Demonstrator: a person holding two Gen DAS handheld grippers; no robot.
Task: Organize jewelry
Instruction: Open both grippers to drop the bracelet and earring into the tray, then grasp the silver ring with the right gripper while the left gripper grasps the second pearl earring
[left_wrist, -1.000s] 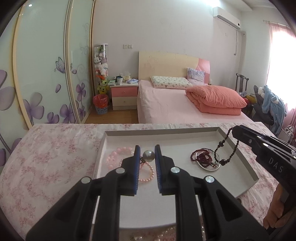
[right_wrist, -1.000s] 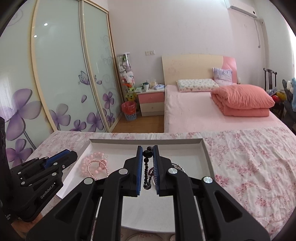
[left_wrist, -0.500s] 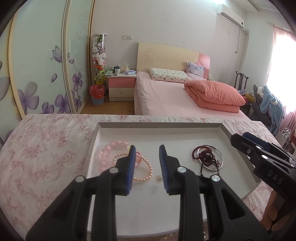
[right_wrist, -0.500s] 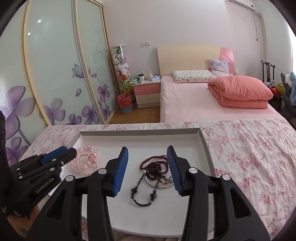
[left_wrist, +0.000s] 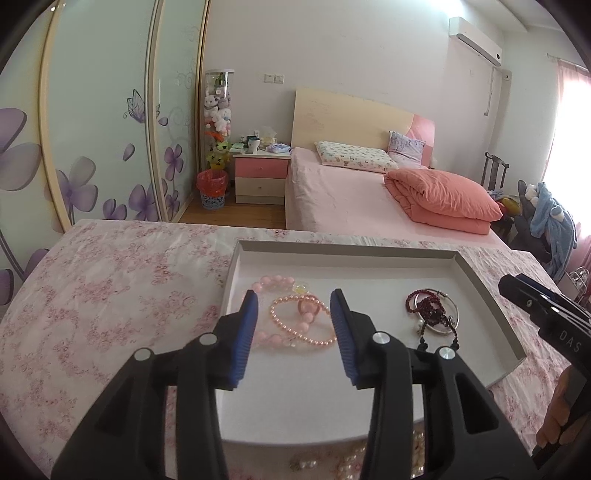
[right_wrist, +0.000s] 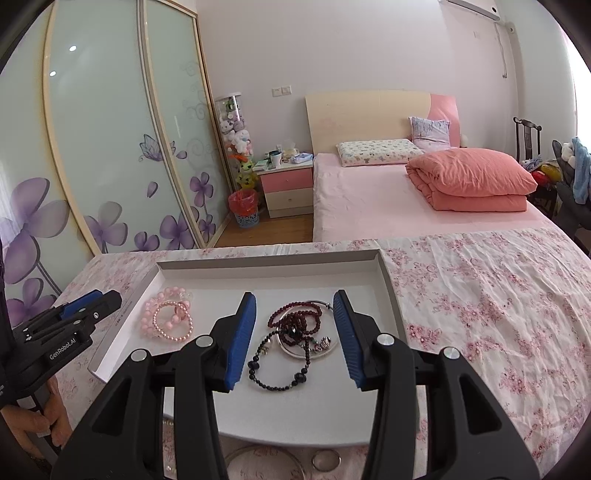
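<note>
Left gripper (left_wrist: 293, 325) hangs empty, jaws opening above the pink bead bracelets (left_wrist: 295, 325) in the tray (left_wrist: 480, 284); right gripper (right_wrist: 293, 332), also empty and parted, hovers over the dark bead strands (right_wrist: 295, 332). Light, limp, slippery: pinch one strand.

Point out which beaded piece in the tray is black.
The black bead strand, lying nearest the tray's open front; the other beaded pieces are dark red or pink.

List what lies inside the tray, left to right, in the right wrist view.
Pink bracelets → dark red beads on a silver bangle, with a black bead strand trailing toward the camera, all in the tray.
</note>
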